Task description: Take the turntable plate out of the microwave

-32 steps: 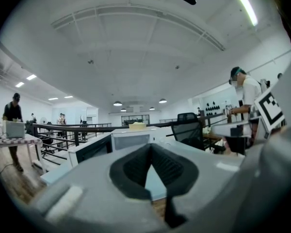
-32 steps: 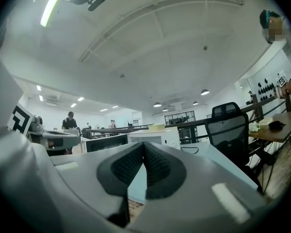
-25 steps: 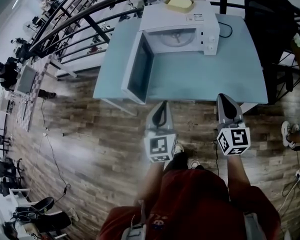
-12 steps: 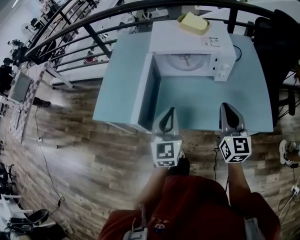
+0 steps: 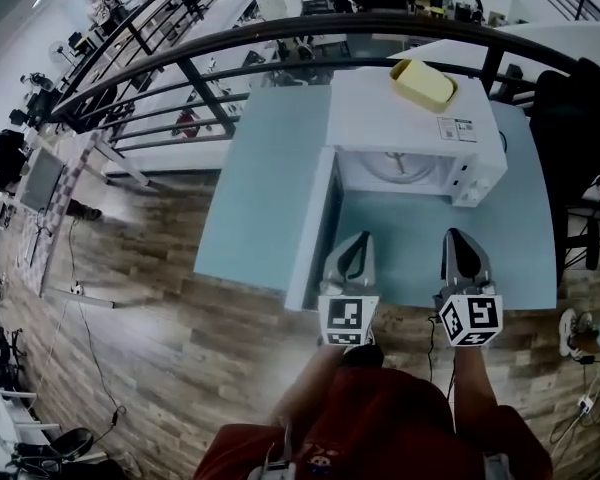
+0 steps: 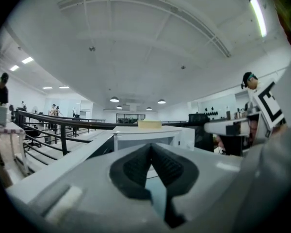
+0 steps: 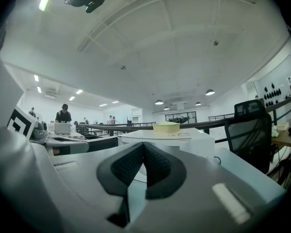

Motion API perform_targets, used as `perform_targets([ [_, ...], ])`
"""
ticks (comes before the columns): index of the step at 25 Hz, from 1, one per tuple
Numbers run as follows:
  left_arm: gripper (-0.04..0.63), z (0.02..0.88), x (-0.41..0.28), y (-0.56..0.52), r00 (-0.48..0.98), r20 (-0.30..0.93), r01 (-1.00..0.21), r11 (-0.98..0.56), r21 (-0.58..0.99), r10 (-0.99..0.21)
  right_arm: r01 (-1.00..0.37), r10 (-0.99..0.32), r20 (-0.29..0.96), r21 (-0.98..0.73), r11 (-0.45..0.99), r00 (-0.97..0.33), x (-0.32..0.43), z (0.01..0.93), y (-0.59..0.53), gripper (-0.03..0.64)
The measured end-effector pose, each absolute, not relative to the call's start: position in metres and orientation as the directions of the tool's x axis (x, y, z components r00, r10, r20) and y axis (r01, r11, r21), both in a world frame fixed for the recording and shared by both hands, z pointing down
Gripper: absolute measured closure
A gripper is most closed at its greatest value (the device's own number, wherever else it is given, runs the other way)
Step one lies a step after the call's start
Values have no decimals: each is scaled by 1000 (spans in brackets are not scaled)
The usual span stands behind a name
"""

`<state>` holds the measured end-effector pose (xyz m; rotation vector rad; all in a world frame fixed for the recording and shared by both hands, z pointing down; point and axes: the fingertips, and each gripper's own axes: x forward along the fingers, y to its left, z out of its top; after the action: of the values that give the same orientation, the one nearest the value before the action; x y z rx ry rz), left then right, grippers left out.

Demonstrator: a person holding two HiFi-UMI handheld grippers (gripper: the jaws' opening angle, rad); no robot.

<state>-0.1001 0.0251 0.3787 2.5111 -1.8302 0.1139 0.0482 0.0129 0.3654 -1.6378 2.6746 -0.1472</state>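
Both jaw pairs are pressed together on nothing: your left gripper point(image 5: 352, 246) and right gripper point(image 5: 465, 240) hover in front of the microwave point(image 5: 410, 118). Its door point(image 5: 315, 230) stands open; the turntable plate point(image 5: 405, 166) lies inside it, not yet lifted out.

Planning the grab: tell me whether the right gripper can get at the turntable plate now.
Probably yes: the microwave door stands open, with only bare table between the right gripper and the turntable plate.

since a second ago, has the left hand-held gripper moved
Yes, forward. The left hand-held gripper was short of the light blue table, over the wooden floor; now it reaches over the table's near edge, toward the open white microwave.
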Motion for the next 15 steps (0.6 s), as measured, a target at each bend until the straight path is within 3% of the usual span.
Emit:
perform_targets([
  [15, 597, 398, -104, -37, 396, 88, -917, -399, -11, -914, -921, -922, 45, -82, 381, -386, 40, 376, -34, 616],
])
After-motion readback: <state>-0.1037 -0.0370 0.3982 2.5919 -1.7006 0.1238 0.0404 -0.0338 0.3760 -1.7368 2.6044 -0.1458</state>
